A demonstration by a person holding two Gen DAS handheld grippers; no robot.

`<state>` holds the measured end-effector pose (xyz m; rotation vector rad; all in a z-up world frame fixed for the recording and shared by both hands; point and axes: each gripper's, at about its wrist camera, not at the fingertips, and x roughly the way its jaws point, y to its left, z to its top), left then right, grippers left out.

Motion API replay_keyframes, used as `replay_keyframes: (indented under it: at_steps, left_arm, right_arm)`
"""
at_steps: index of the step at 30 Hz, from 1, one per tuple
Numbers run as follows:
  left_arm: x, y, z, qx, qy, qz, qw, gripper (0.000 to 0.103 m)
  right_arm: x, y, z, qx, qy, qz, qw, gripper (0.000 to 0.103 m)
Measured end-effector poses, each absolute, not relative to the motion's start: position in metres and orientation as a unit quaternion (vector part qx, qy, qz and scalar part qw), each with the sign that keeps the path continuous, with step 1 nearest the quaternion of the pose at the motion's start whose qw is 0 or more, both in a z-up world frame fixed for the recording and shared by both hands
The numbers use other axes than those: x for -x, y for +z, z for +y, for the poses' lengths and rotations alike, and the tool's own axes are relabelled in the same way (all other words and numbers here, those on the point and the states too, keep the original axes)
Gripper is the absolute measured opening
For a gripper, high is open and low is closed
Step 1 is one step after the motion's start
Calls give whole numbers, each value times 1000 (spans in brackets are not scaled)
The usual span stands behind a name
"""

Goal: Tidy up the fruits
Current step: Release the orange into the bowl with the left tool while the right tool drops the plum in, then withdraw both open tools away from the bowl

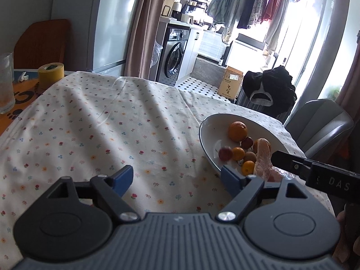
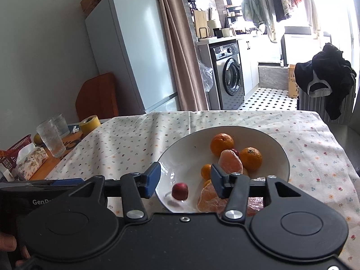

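While fruit fills bowl (image 2: 281, 155) — wedge (image 2: 230, 163) upright

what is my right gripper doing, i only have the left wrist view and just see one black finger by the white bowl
Observer: The right gripper is open, with nothing between its pads. It hangs above the near side of the white ceramic bowl with a dark rim.
Operator: where's the small red fruit relative to it
Observer: The small round red fruit lies on the bowl's floor, and neither finger touches it. In the right wrist view it shows just below the gap between the fingers.
Operator: anything past the yellow tape roll
Observer: Yes, a floral tissue box sits in front of a red plastic basket.
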<state>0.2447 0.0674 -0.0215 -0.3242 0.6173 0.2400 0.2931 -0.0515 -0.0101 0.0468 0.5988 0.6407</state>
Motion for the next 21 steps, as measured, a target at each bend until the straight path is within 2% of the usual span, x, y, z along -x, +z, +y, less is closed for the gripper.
replay_keyframes:
  at_steps: [3,8,11,21]
  left_arm:
    - [-243,-20,65,159,111,301,934,85]
    - [-236,-16,62,164,109,294,935,88]
    - [-231,-15,62,173,107,290,935,89]
    - [-214,-8,52,164,87,284,941,92]
  right_arm:
    - [-291,-10,-59,-30,302,299,905,50]
    - [-282,-7,-71,-44,294,303,905,62]
    - [-277,-5,-77,-47,290,304,906,64]
    - [-256,4,-91,-43,287,298,909,84]
